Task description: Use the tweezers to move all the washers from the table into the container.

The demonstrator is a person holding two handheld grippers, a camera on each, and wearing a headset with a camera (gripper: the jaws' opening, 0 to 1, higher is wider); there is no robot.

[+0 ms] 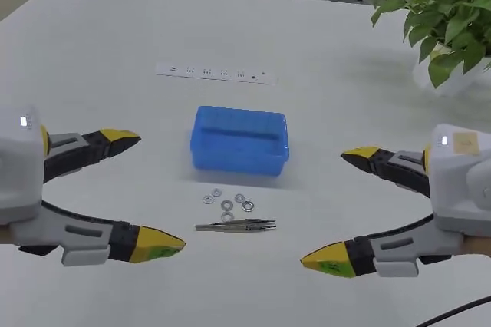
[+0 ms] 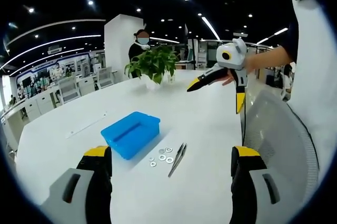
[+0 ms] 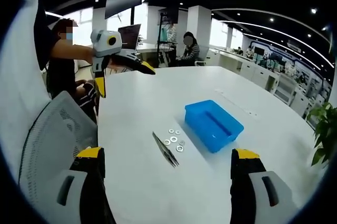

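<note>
Surface [image 1: 115,51]: a wide white tabletop that carries everything below.
Potted plant [image 1: 441,12]: green leaves in a white pot at the far right corner, well apart from the work.
Left gripper [image 1: 161,192]: held above the near left of the surface. Its yellow-tipped black fingers [image 1: 153,241] are spread wide with nothing between them and point in toward the middle.
Right gripper [image 1: 323,208]: held above the near right, mirroring the other. Its fingers [image 1: 330,256] are likewise spread wide and hold nothing.
Container [image 1: 238,156]: a blue rectangular plastic tub at the centre of the surface, between the two grippers and a little farther off. I cannot tell if anything lies inside.
Power strip [image 1: 215,73]: a long white strip lying flat beyond the container, well apart from it.
Tweezers [image 1: 235,225]: metal, lying flat on the surface near the container's near side, running left to right, with neither gripper touching them.
Washers [image 1: 228,204]: a small cluster of metal rings on the surface, between the container and the tweezers, just beside the tweezers.
</note>
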